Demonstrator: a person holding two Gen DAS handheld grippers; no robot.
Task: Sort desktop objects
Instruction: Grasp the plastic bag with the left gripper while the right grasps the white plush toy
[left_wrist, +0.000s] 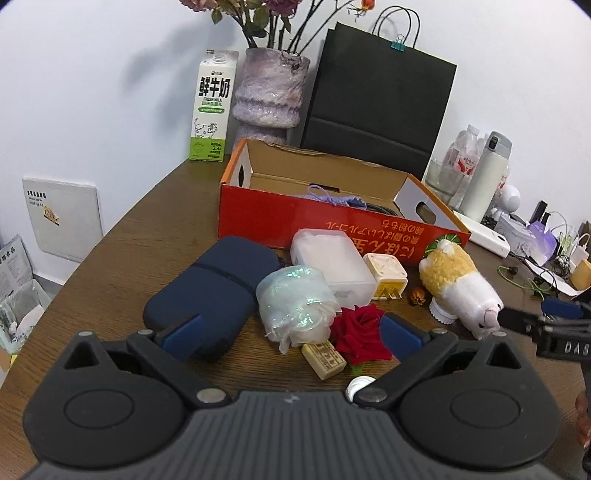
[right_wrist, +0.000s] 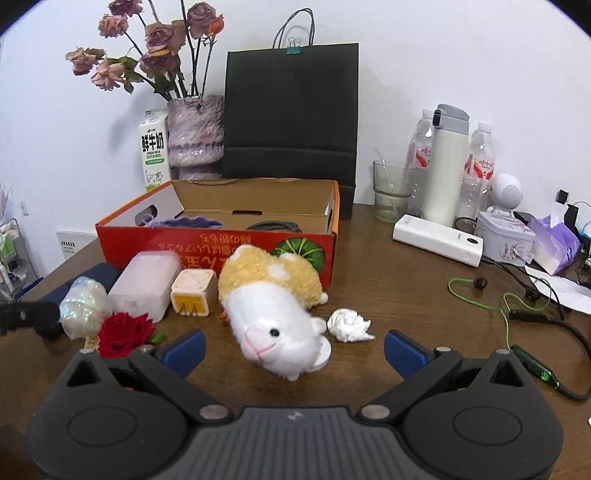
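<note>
An open red cardboard box (left_wrist: 280, 221) (right_wrist: 258, 243) stands mid-table with a purple item and a cable inside. In front of it lie a navy pouch (left_wrist: 210, 291), a shiny wrapped bundle (left_wrist: 295, 302) (right_wrist: 83, 306), a translucent white box (left_wrist: 332, 264) (right_wrist: 146, 286), a cream charger plug (left_wrist: 386, 277) (right_wrist: 194, 291), a red rose (left_wrist: 360, 332) (right_wrist: 123, 332), a small tan eraser (left_wrist: 324, 360), and a yellow-white plush (left_wrist: 460, 288) (right_wrist: 273, 314). My left gripper (left_wrist: 291, 334) is open over the bundle and rose. My right gripper (right_wrist: 293, 349) is open around the plush's head. A crumpled paper ball (right_wrist: 349, 325) lies beside the plush.
A milk carton (left_wrist: 211, 110), flower vase (left_wrist: 269, 92) and black paper bag (left_wrist: 376, 99) stand behind the box. At the right are a glass (right_wrist: 391, 190), thermos (right_wrist: 445, 166), water bottles, power bank (right_wrist: 437, 240), tin, tissues and green cables (right_wrist: 509, 306).
</note>
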